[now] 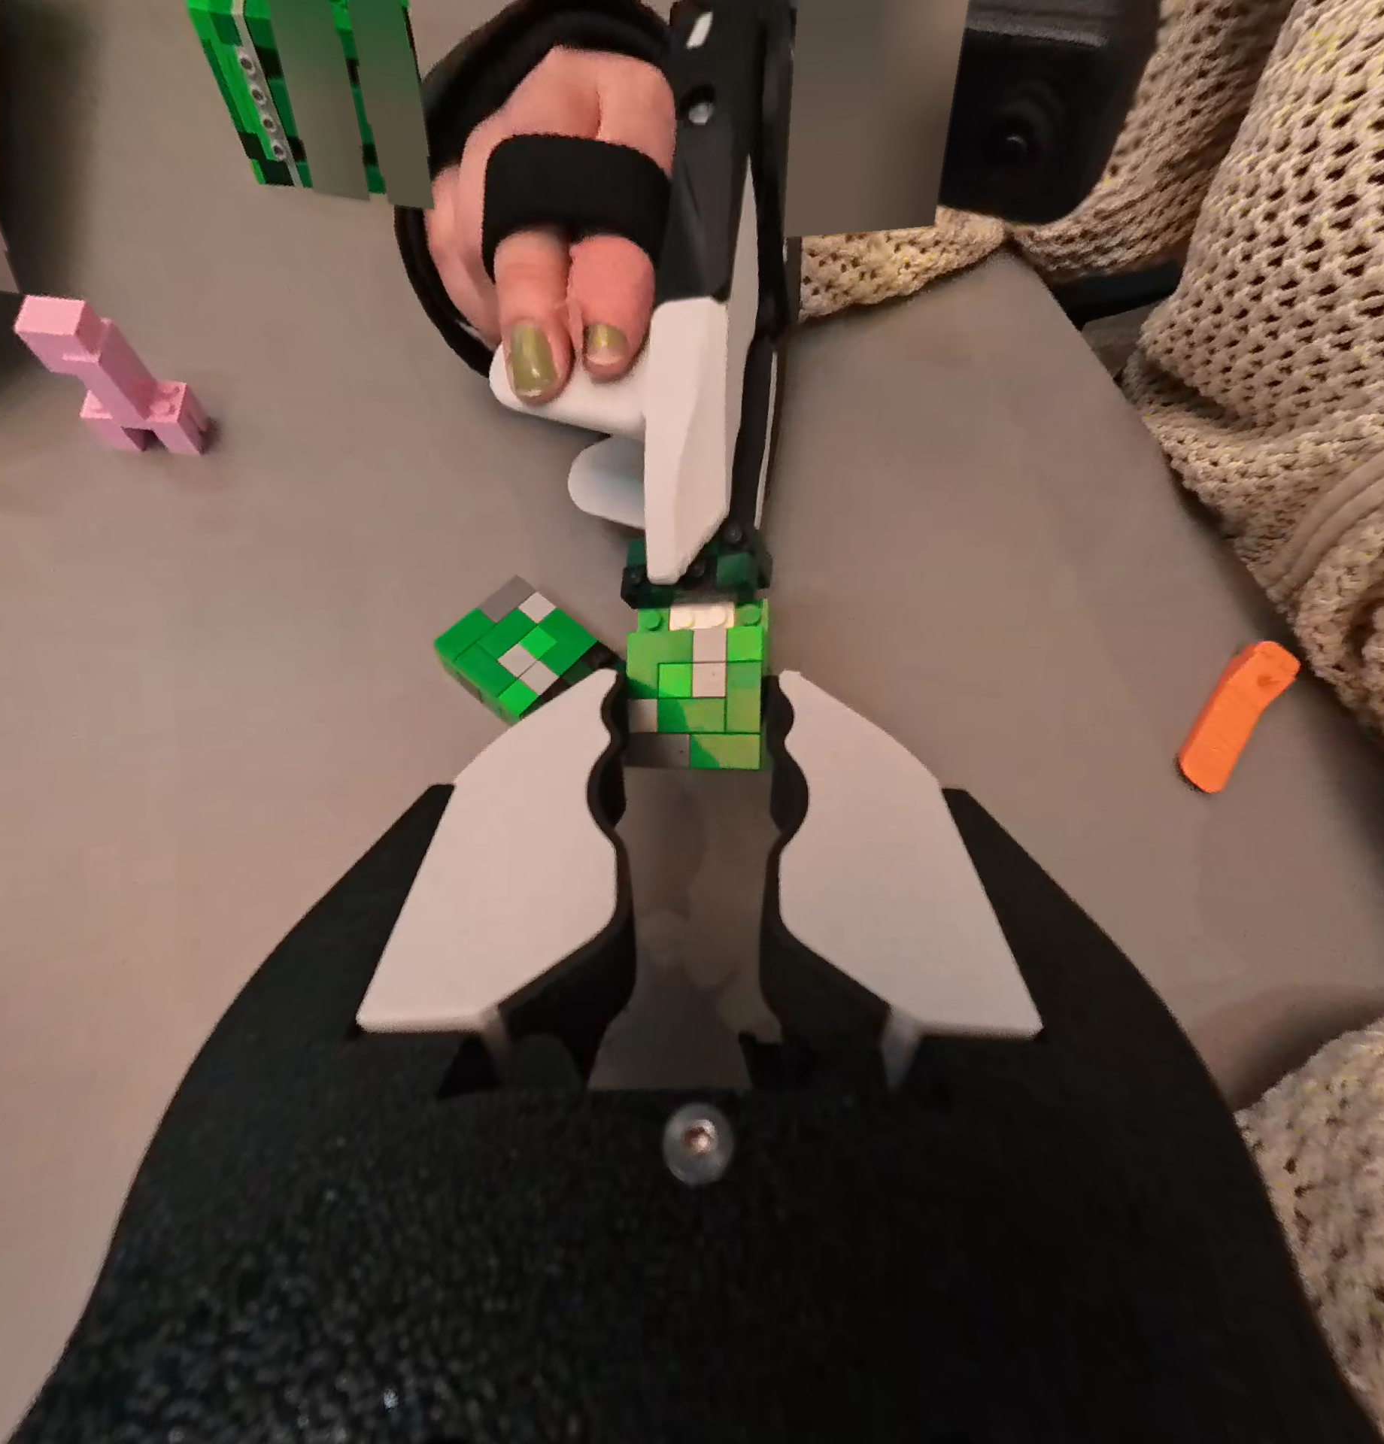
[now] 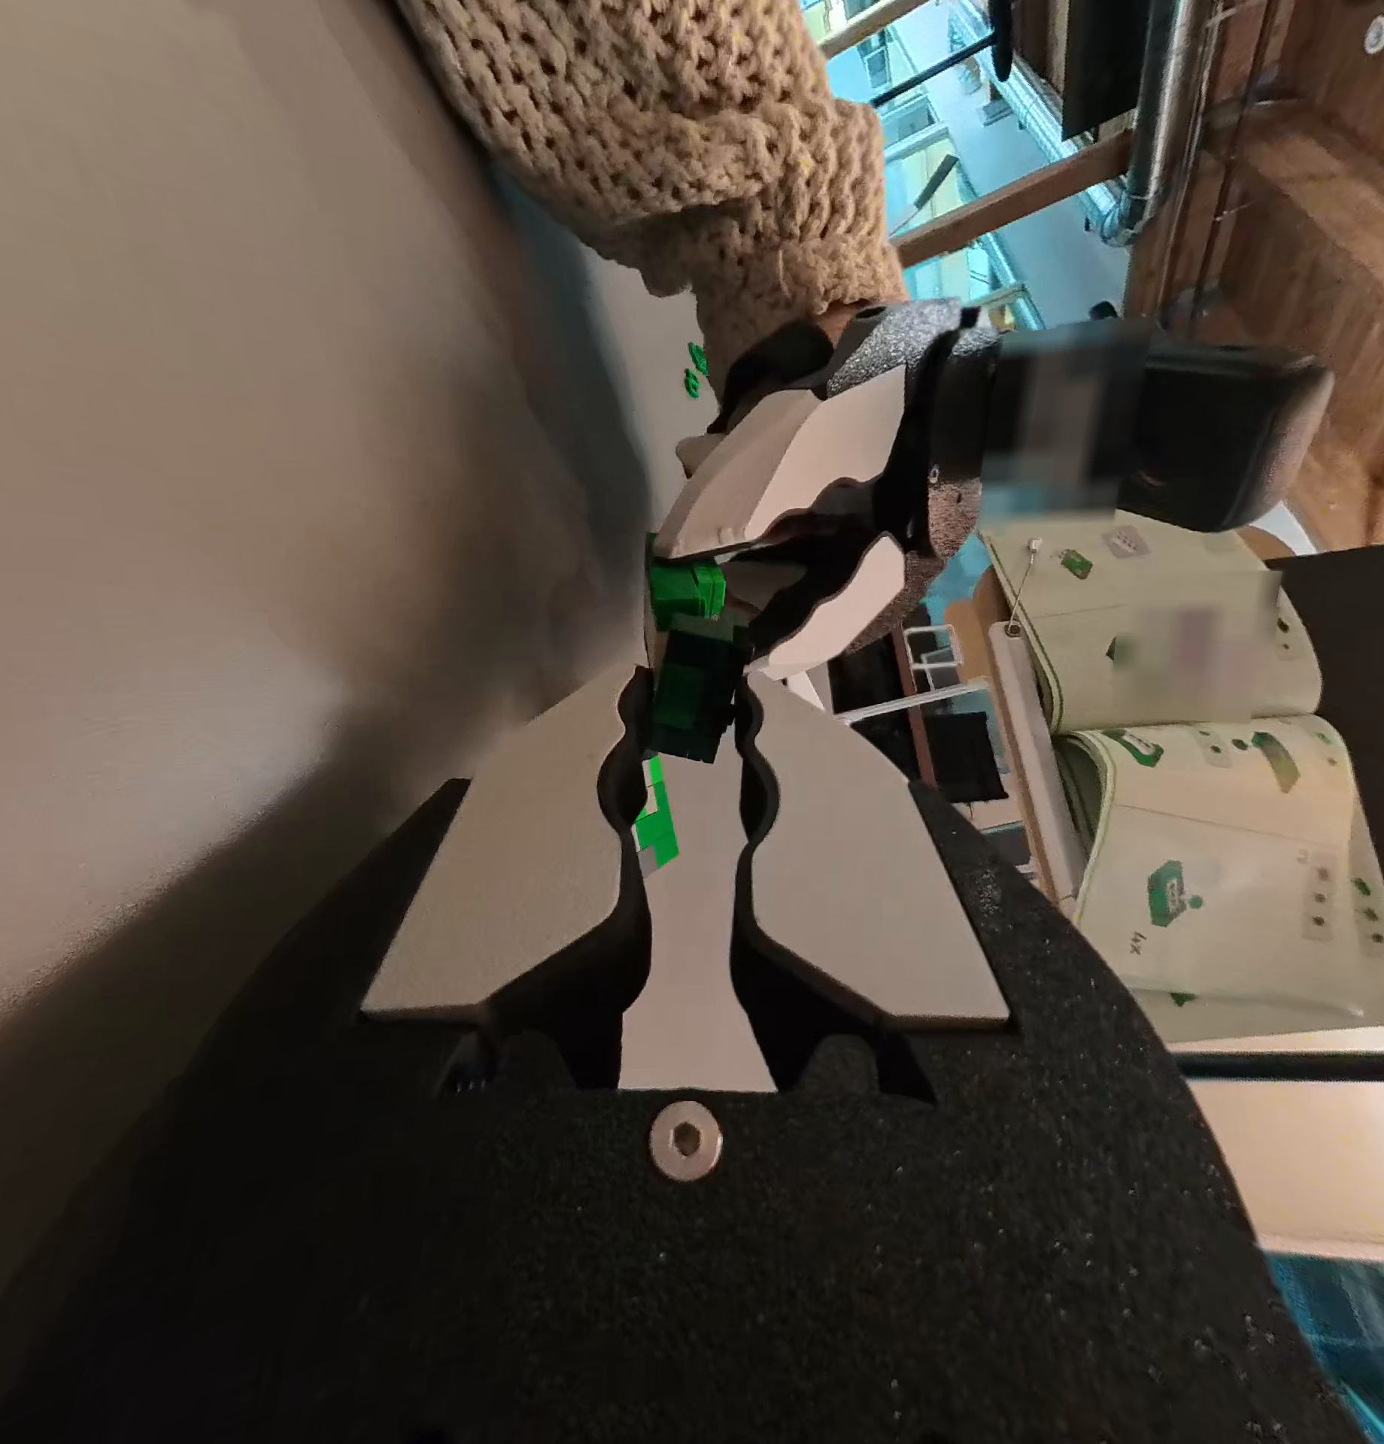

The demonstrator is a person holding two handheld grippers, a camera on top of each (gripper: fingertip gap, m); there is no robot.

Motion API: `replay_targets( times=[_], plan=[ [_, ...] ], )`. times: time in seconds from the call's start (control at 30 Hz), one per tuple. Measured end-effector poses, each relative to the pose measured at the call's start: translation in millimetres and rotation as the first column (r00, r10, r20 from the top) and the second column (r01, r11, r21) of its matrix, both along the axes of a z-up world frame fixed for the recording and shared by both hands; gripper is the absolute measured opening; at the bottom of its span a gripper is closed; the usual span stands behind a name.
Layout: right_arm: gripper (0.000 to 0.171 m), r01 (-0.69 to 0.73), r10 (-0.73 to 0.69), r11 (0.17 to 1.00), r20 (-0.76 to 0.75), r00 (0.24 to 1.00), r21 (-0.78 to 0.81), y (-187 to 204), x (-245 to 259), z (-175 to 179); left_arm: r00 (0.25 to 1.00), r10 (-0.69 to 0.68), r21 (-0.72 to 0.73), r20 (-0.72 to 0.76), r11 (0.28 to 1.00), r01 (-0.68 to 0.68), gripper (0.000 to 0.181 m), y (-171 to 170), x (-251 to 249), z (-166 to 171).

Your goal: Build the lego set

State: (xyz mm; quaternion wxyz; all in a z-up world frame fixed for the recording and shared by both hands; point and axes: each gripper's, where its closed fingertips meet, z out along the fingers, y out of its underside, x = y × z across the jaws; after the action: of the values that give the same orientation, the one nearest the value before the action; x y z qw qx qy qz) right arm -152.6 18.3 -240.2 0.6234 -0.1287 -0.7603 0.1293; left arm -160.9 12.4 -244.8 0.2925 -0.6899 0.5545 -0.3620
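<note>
Left gripper (image 1: 697,703) clamps green block (image 1: 697,688) upright on surface (image 1: 282,781). Right gripper (image 1: 693,578), clutching dark green piece (image 1: 732,570), sits directly above block's studded top.

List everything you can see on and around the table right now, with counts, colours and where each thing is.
Green block: one, green, white and grey, between the left gripper's fingers.
Dark green piece: one, held over the green block's top.
Flat green panel: one, left of the green block.
Pink build: one, far left.
Orange tool: one, right table edge.
Tall green build: one, top left.
Booklet: one, open, cream, right.
Table: one, grey.
Left gripper: shut on the green block.
Right gripper: holding the dark green piece.
Hand: one, on the right gripper.
</note>
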Motion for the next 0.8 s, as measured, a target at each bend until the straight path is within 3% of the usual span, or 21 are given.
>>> replay_targets(
  times=[0.3,0.8],
  plan=[
    [0.019,-0.024,0.022,0.996,0.024,0.999,0.089,-9.1,0.7,-5.0,0.999,-0.027,-0.047,-0.017,0.999,0.026,0.034,-7.1,1.4,-3.8],
    [0.023,-0.025,0.024,0.996,0.02,1.0,0.091,-13.3,-0.5,-3.1,0.999,-0.045,-0.066,0.02,0.997,0.046,0.034,-10.3,7.5,-1.6]
  ],
)
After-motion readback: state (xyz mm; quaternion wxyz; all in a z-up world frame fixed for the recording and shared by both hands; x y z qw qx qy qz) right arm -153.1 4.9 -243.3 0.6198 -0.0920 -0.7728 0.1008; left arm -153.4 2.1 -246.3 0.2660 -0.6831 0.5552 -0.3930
